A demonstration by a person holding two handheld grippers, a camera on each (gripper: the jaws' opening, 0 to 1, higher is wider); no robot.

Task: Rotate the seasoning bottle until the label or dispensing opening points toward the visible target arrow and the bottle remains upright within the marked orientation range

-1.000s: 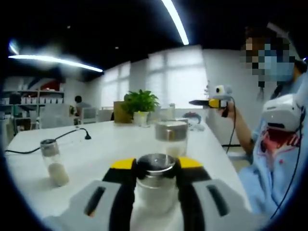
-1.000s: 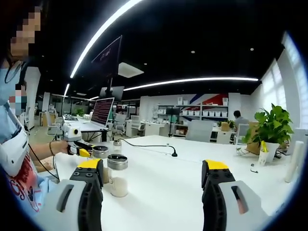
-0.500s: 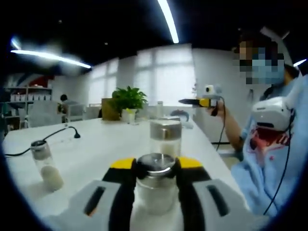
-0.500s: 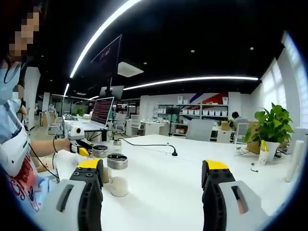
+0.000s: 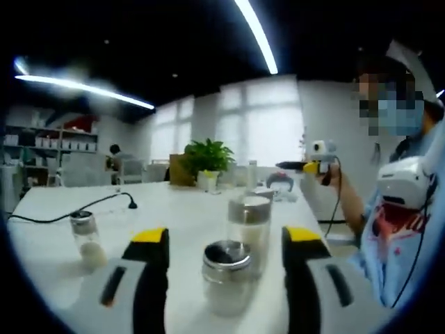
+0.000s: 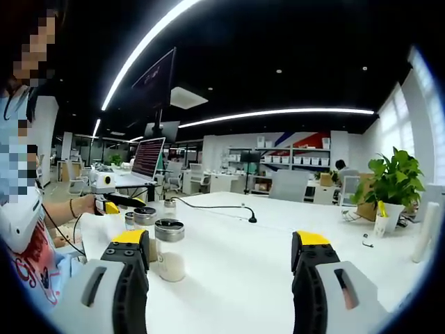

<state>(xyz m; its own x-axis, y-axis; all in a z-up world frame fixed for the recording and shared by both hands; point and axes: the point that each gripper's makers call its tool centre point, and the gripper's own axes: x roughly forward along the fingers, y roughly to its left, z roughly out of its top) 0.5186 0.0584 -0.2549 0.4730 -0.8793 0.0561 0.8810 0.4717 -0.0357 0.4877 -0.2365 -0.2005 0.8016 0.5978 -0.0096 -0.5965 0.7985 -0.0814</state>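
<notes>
A clear glass seasoning bottle with a shiny silver metal lid point(image 5: 227, 277) stands upright on the white tabletop – it holds white granules in its lower part, and sits between the left gripper's spread jaws without touching either. No label or arrow can be made out on it. In the right gripper view the same bottle point(image 6: 170, 250) stands upright just beside that view's left jaw – lid on, white contents settled at the bottom.

White table point(image 5: 181, 216) with seasoning bottles point(image 5: 227, 277)
</notes>
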